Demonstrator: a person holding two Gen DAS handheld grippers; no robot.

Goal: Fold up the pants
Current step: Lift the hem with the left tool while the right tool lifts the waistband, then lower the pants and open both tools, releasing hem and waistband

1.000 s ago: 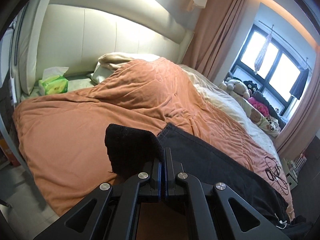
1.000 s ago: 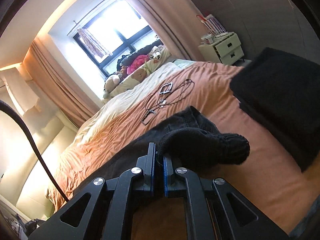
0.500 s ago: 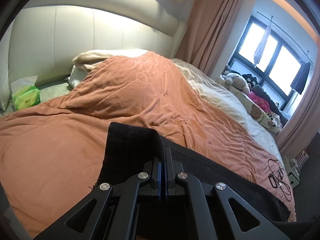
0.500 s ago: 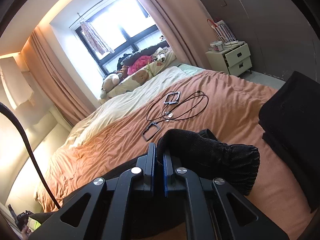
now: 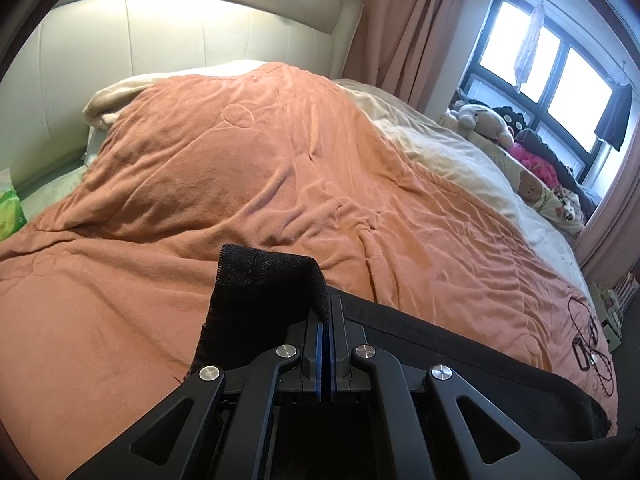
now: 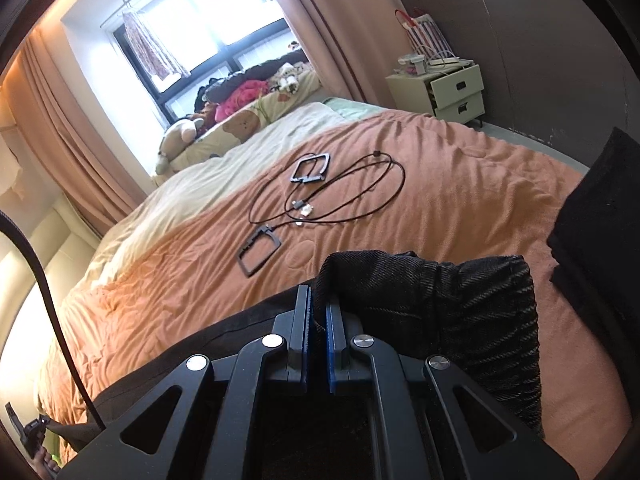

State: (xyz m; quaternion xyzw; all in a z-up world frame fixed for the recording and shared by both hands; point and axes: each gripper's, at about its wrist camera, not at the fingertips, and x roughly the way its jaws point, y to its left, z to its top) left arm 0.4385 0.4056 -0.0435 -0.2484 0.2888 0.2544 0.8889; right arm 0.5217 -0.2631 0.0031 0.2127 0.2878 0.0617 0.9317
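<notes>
Left tongs (image 5: 327, 312) and right tongs (image 6: 318, 312) both clamped on pants (image 5: 460, 344); cloth stretched lengthwise between them over blanket (image 5: 248, 168).

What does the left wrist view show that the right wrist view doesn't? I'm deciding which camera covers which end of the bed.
Only the left wrist view shows the cream headboard and a green tissue pack at its left edge. Only the right wrist view shows the bedside drawers and a folded black stack on the bed. Both show the orange blanket, the black cables lying on it, the window with soft toys below it, and black pants clamped in shut jaws: left gripper, right gripper.
</notes>
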